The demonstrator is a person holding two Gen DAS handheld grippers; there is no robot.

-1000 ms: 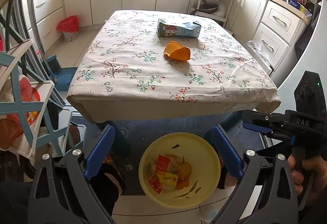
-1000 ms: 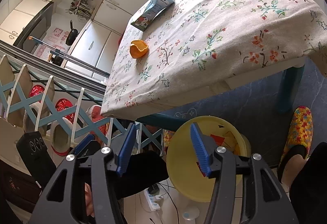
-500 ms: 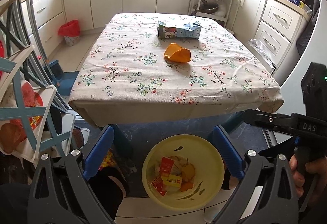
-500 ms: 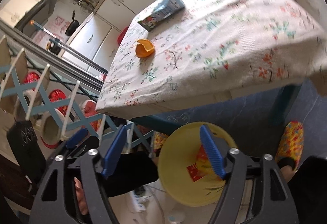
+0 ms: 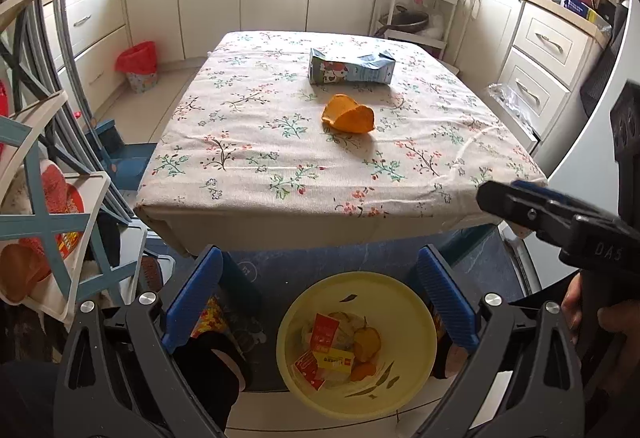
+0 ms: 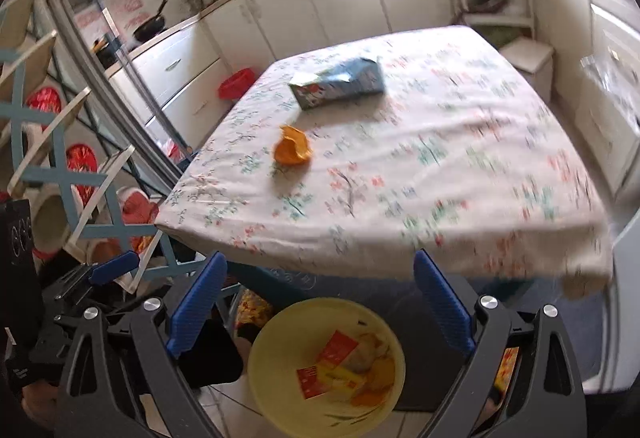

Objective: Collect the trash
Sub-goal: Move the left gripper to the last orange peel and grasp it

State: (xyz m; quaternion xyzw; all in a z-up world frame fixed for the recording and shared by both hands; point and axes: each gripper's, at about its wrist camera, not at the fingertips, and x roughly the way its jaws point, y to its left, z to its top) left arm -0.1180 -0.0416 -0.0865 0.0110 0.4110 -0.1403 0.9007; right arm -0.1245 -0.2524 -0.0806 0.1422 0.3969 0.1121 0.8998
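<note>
Trash left to grab: an orange peel (image 5: 349, 115) and a blue milk carton (image 5: 351, 67) lying on its side, both on the flowery-cloth surface (image 5: 248, 158), peel nearer, carton behind it. Yellow bowl (image 5: 416, 322) sits on the floor below the near edge with wrappers and peels inside. Left claw (image 5: 320, 298) is spread wide over the bowl, nothing in it. Right claw (image 6: 320, 304) has just been opening, wide apart now, empty too.
</note>
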